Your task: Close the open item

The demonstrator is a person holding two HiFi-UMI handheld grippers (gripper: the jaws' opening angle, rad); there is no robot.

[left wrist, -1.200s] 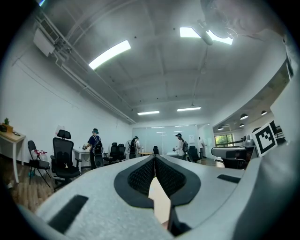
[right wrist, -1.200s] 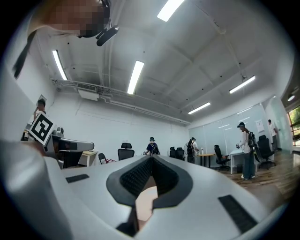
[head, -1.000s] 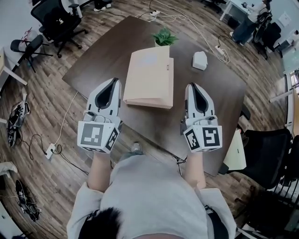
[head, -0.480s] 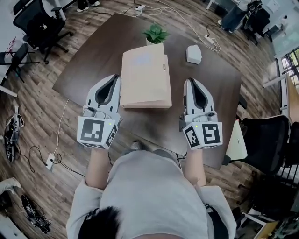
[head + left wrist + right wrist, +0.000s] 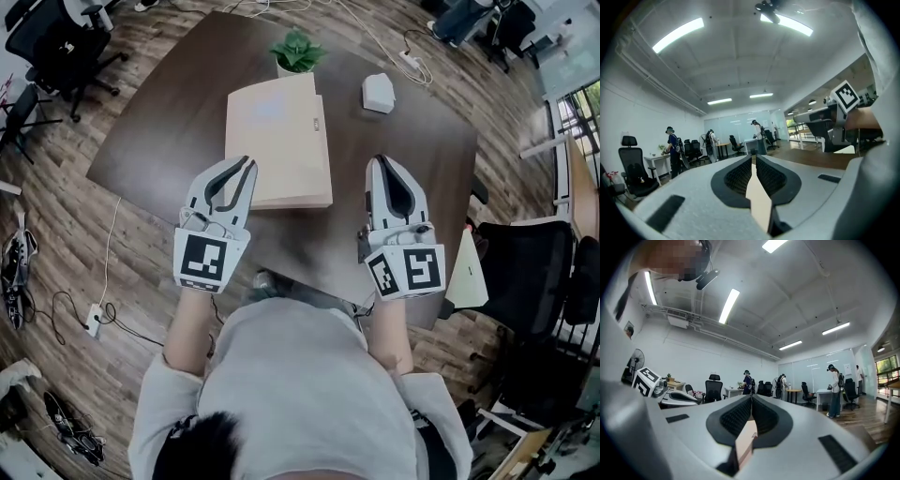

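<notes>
A tan folder (image 5: 278, 150) lies flat on the dark bench (image 5: 169, 131), with a potted plant (image 5: 298, 52) at its 12 o'clock and a white box (image 5: 378, 93) at its 2 o'clock. From above, I cannot tell whether its flap stands open. The left gripper (image 5: 246, 165) sits at its 7 o'clock, tip overlapping the near corner; contact is unclear. The right gripper (image 5: 380, 161) is at 4 o'clock, apart from it. Both pairs of fingers are pressed together, holding nothing. The gripper views catch only a tan sliver behind them.
</notes>
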